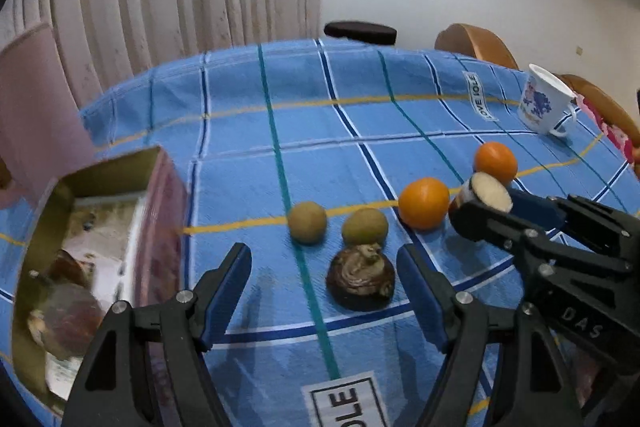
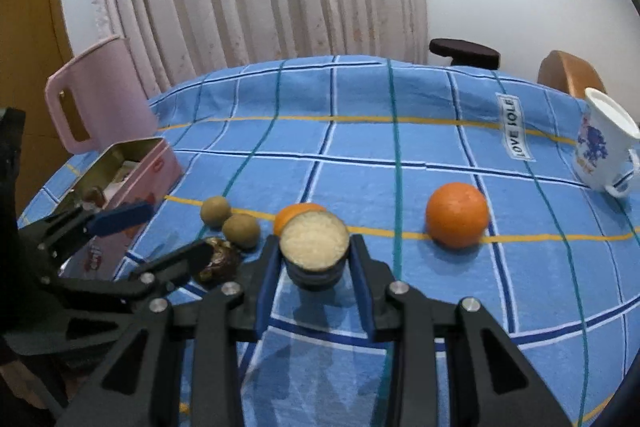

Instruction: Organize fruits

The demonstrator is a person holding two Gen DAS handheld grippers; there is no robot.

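**Right gripper clamps a cut fruit, left gripper hangs wide over another**

Far left, the open tin box (image 1: 108, 187) sits on the blue checked tablecloth (image 1: 248, 131), a couple of dark brown fruits (image 1: 72, 319) blurred inside it, and its pink lid (image 2: 96, 99) stands up behind. Next along, the left gripper (image 1: 324, 291) has its jaws spread wide, gripping nothing, and a dark brown fruit (image 1: 360, 279) lies on the cloth right between the blue pads (image 1: 226, 299), touching neither! Just beyond it, two small greenish-brown round fruits (image 1: 308, 223) rest side by side on the yellow stripe. Then comes an orange (image 1: 424, 203), and a second orange (image 1: 496, 163) further back to the right. Between those two, the right gripper (image 2: 316, 263) is clenched on a dark-skinned fruit with a pale cut face (image 2: 314, 243), pads pressing both flanks, the cut face turned up toward the camera. Whether it is clear of the cloth I can't tell. Far right, a white mug (image 1: 544, 103) with a blue print stands near the table edge, well apart from the fruit.
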